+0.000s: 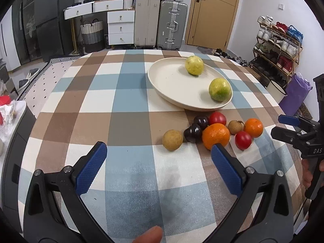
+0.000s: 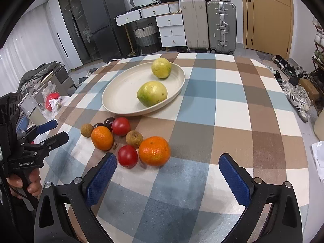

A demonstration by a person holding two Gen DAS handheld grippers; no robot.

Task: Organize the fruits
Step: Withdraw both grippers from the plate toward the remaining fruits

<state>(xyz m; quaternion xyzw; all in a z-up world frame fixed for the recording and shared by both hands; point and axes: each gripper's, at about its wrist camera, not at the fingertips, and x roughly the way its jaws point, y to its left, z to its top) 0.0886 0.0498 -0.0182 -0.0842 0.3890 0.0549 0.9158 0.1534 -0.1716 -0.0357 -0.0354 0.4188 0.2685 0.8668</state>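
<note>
A cream plate (image 1: pixel 170 81) (image 2: pixel 121 95) on the checked tablecloth holds two yellow-green fruits (image 1: pixel 220 89) (image 2: pixel 152 93). In front of the plate lies a loose cluster: two oranges (image 1: pixel 216 135) (image 2: pixel 154 151), two red tomatoes (image 1: pixel 243 140) (image 2: pixel 127 156), two dark plums (image 1: pixel 193 132), and two brown round fruits (image 1: pixel 172 139) (image 2: pixel 134 138). My left gripper (image 1: pixel 159 167) is open, just short of the cluster, nothing between its pads. My right gripper (image 2: pixel 167 179) is open too, near the closest orange and tomato. Each gripper shows in the other's view (image 1: pixel 291 128) (image 2: pixel 50 131).
The table's round edge (image 1: pixel 60 75) drops off to the left and far side. Suitcases (image 1: pixel 160 22), white drawers, a shoe rack (image 1: pixel 279 46) and a door stand beyond. A cluttered side surface (image 2: pixel 40 101) sits left of the table.
</note>
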